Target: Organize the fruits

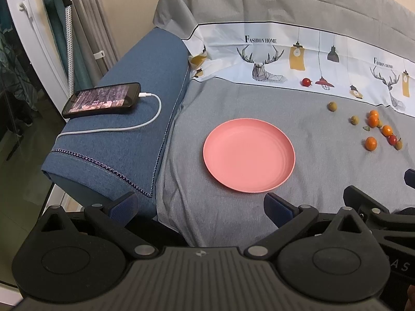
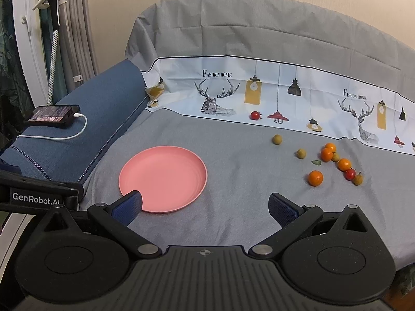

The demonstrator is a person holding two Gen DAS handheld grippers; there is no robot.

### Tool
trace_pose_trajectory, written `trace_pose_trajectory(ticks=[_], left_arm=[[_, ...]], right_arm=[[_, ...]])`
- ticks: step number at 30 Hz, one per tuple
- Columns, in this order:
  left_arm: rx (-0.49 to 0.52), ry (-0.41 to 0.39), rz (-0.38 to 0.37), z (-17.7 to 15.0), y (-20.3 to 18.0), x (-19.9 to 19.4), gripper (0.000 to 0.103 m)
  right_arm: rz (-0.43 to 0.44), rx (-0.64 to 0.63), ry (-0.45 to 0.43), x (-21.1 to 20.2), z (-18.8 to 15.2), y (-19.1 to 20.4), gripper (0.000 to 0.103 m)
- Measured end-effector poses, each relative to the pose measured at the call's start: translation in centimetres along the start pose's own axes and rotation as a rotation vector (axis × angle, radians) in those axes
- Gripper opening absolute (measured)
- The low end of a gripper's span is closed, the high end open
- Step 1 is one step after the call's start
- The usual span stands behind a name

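Grey cloth covers the seat and back of a sofa, with a white printed band of deer heads and lamps running across the far side. At the far left, a blue armrest carries a dark phone with a white cable plugged into it. Right of the armrest, a pink plate lies flat on the cloth, with nothing on it. The left gripper hovers at the near edge, its jaws spread wide and holding nothing; the plate sits just beyond them. The right gripper is likewise spread wide with nothing between its fingers, and its left finger overlaps the plate's near rim in its own view. Farther right, a red cherry tomato rests alone on the printed band. Two small brownish-green fruits lie apart on the grey cloth. At the far right is a loose cluster, well apart from the plate: four small oranges, another red tomato, more brownish-green fruits and a small green leaf.
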State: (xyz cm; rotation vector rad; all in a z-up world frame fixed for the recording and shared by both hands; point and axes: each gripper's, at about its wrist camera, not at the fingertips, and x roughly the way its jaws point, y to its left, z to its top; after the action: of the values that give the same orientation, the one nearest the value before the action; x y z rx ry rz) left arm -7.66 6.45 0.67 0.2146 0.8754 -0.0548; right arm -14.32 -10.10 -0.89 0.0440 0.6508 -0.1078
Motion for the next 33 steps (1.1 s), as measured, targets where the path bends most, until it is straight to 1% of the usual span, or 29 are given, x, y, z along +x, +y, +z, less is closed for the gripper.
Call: trace_pose_trajectory(ticks=[4,8,9,12,15,17,19,22,23,25,27,30,33], left_arm=[[0.009,0.010,0.001,0.1,-0.2,0.2,0.103],[0.020,0.019,0.012,0.1,-0.5,0.4,0.103],[0.024,0.022,0.017,0.2,-0.6,0.4,0.103],[0.035,0.034,0.028,0.4,-1.0,0.6,0.103],[0.051,0.045,0.035,0.6,-1.7,0.9,0.103],[0.061,0.055,0.027,0.8,-2.2,1.1,0.103],[0.069,0.068,0.012,1.1,-2.9,1.4,0.103],[0.082,0.080,-0.020,1.7,-4.4,1.9,0.103],[0.087,0.082,-0.034,2.0,-5.1,2.1,0.103],[0.104,0.085,-0.065,2.6,-6.6,2.6,0.103],[0.124,0.088,-0.096,3.2,-8.5,3.2,0.103],[0.147,0.101,-0.147,4.3,-11.5,4.5,0.103],[0.179,0.101,-0.206,5.6,-15.7,6.5,0.103]], right_arm=[[0.010,0.001,0.014,0.3,-0.3,0.0,0.102],[0.055,0.042,0.008,0.7,-0.4,-0.5,0.102],[0.090,0.090,0.025,0.8,-0.2,-1.0,0.102],[0.110,0.131,0.041,1.1,-0.3,-1.5,0.102],[0.077,0.127,0.036,1.7,-0.8,-2.1,0.102],[0.079,0.175,0.058,2.1,-0.9,-3.1,0.102],[0.071,0.206,0.061,2.4,-1.3,-4.1,0.102],[0.056,0.247,0.037,3.0,-1.9,-6.2,0.102],[0.060,0.258,0.016,3.2,-2.1,-7.0,0.102],[0.037,0.284,0.001,3.6,-2.4,-8.6,0.102],[-0.010,0.312,-0.009,4.1,-2.7,-10.7,0.102],[-0.115,0.361,-0.017,4.9,-3.3,-14.6,0.102],[-0.221,0.409,-0.023,6.2,-3.8,-19.1,0.102]])
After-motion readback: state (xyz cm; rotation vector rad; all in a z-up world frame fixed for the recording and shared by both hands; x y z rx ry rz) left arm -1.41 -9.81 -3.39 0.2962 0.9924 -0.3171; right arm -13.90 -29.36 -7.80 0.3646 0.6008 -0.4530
